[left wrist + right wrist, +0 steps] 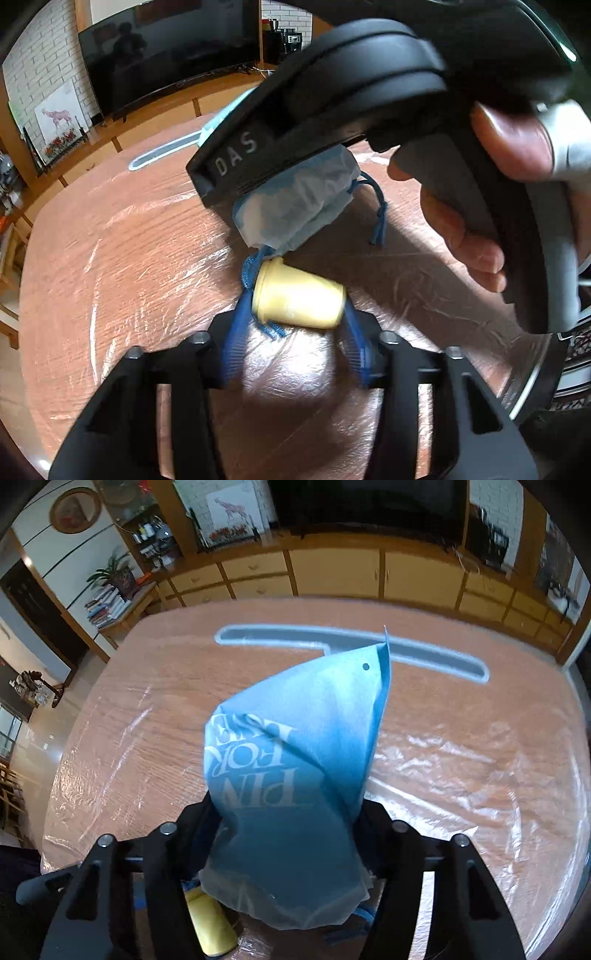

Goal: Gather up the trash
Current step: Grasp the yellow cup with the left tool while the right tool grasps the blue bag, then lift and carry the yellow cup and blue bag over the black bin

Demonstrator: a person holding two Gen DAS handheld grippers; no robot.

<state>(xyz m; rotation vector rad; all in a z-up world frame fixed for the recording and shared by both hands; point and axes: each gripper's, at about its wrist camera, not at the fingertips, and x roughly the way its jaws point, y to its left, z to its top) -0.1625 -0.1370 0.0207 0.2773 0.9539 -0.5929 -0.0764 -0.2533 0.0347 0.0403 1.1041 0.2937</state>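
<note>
The big black body of the right gripper [332,96] filled the top of the left wrist view and hid most of the blue bag [295,210] under it. Only a crumpled pale part of the bag and its blue string [380,218] showed there. A hand [476,206] was wrapped around that gripper's handle, and part of it was cut off by the picture's edge.

In the right wrist view the blue bag [295,786] stood up like a tent and covered the gap between the fingers, so the pads were hard to see. The fingers sat tight against both sides of the bag and held it. White letters on the bag were upside down and partly folded away.

The left gripper [295,321] pointed steeply down at the table [110,258]. Its blue pads pressed on both ends of a yellow cup [295,299] lying on its side, just below the bag. The cup's bottom side was out of sight. In the right wrist view only a piece of the yellow cup [210,923] peeked out under the bag.

A shiny plastic sheet [461,768] covered the brown table. Far back lay a gray tool [424,653], partly behind the bag.
</note>
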